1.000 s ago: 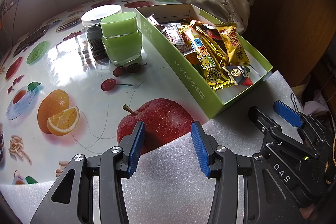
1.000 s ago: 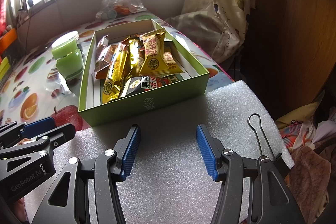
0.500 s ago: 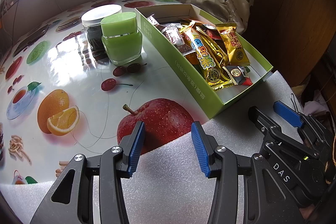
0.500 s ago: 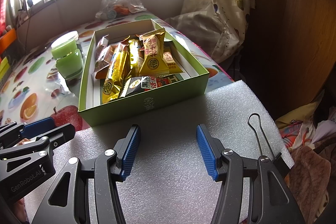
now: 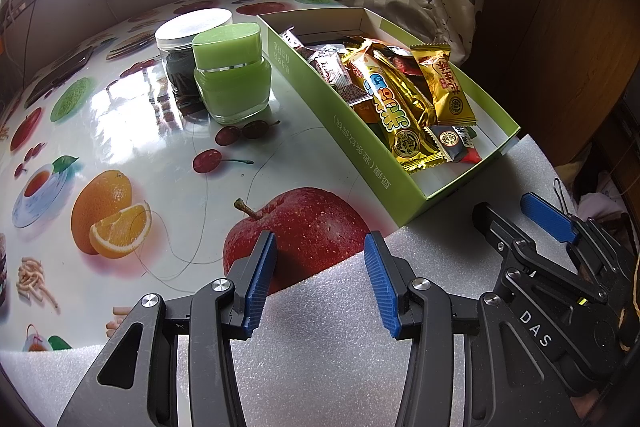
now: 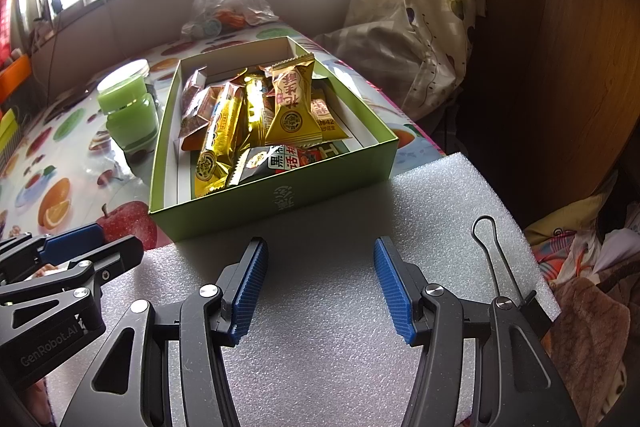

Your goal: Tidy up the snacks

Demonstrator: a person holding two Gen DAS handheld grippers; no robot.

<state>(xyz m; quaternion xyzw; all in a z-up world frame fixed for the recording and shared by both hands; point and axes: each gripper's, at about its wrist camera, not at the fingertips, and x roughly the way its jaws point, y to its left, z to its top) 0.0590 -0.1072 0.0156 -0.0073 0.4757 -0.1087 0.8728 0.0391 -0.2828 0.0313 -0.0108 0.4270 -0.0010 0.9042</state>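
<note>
Both wrist views look steeply down, close over the foam sheet, sharing the snack box.

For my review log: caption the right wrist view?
Open right claw over foam sheet, facing green snack box.

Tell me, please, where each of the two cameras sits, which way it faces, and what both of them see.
Left wrist: on the left gripper, facing down-forward over the fruit-print table; its open jaws show, the right gripper beside them.
Right wrist: on the right gripper, facing the green box over white foam; open jaws show.
Shared: box, snacks, green jar, foam.
</note>
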